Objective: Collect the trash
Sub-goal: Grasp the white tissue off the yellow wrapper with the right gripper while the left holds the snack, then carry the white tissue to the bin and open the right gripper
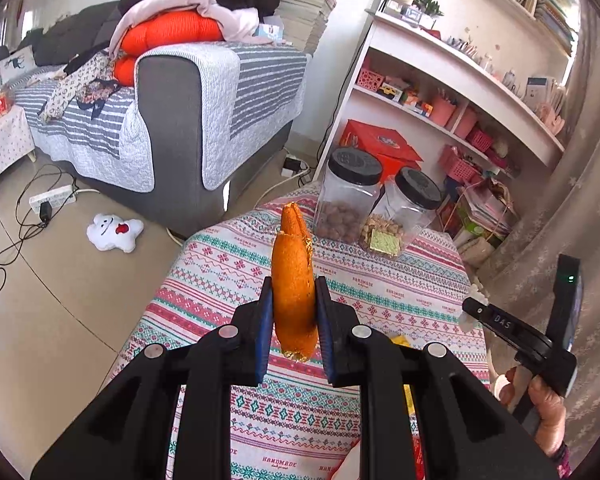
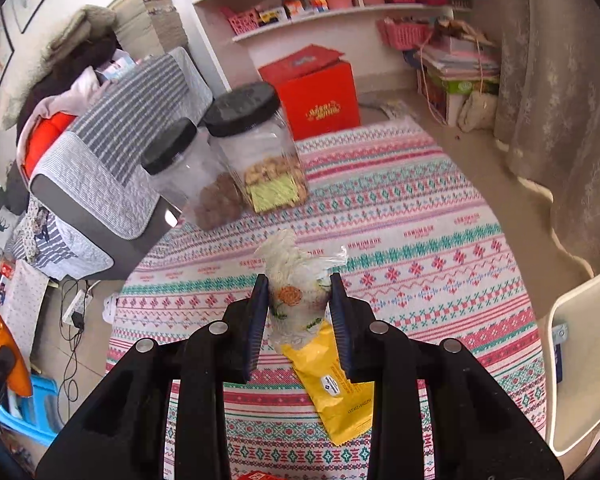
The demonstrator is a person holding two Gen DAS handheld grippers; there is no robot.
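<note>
Two pieces of trash are already off the counter (image 2: 440, 216) (a small surface under a pink, teal and white patterned cloth): the left tool (image 1: 292, 312) is clamped tight on a curled strip of orange peel (image 1: 292, 280) that stands upright between its blue pads, and the right tool (image 2: 299, 312) has a crumpled clear plastic wrapper printed with an orange flower (image 2: 296, 288) pinched between its fingers, jaws narrowed onto it and lifted above the cloth. Left to collect, by the look of it, are a flat yellow foil sachet (image 2: 336, 392) lying on the cloth just below the right tool and a scrap of red packaging (image 2: 260, 475) at the near edge; no bin shows in either view, so where the haul goes cannot be told. Farther back, two clear plastic jars with black screw lids (image 2: 256, 152), part-filled with snacks, stand together near the far-left corner. The middle and right of the counter lie bare, giving room to sweep, while the cloth's edge drops to tiled floor (image 1: 60, 280) on the left and a curtain (image 2: 560, 120) hangs close on the right.
</note>
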